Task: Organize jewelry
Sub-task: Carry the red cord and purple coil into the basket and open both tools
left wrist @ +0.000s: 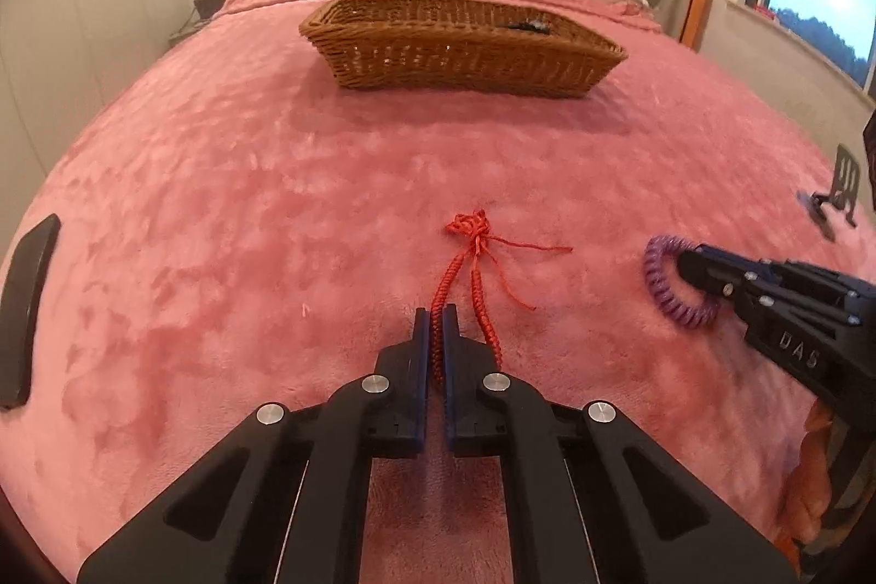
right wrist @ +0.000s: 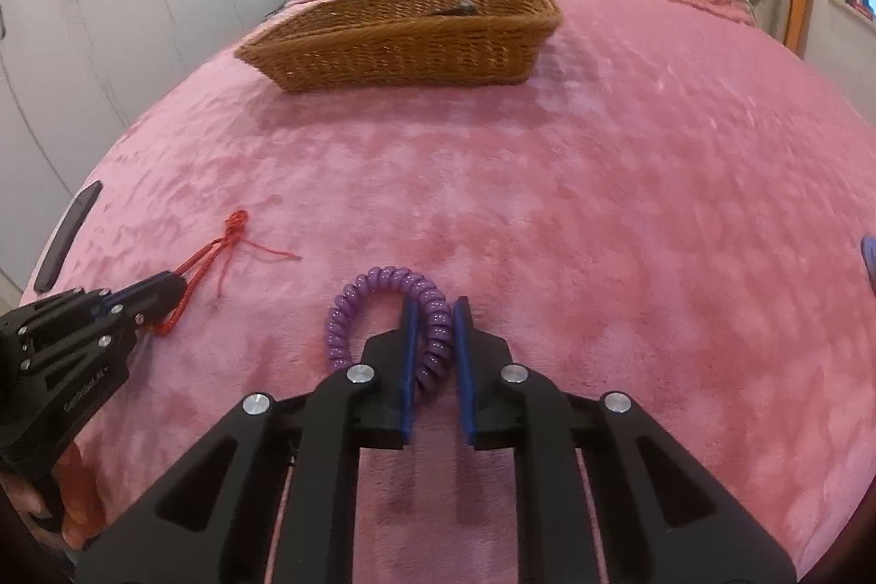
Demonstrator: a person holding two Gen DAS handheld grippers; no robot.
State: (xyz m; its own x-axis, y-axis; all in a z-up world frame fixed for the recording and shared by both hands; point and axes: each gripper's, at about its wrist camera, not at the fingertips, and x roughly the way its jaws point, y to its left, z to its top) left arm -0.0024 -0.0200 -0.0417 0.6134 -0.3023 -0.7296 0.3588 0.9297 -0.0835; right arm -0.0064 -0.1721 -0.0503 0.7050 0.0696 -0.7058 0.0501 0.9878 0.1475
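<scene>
A red braided cord bracelet lies on the pink blanket; my left gripper is shut on one strand of it. It also shows in the right wrist view, with the left gripper on it. A purple coil bracelet lies on the blanket; my right gripper straddles its right side, jaws close around the coil. In the left wrist view the purple coil has the right gripper on it. A wicker basket stands farther up the bed, with a dark item inside.
A black phone lies at the left edge of the pink blanket. A small black stand sits at the right. Pillows and a headboard lie beyond the basket; cupboards on the left, a window on the right.
</scene>
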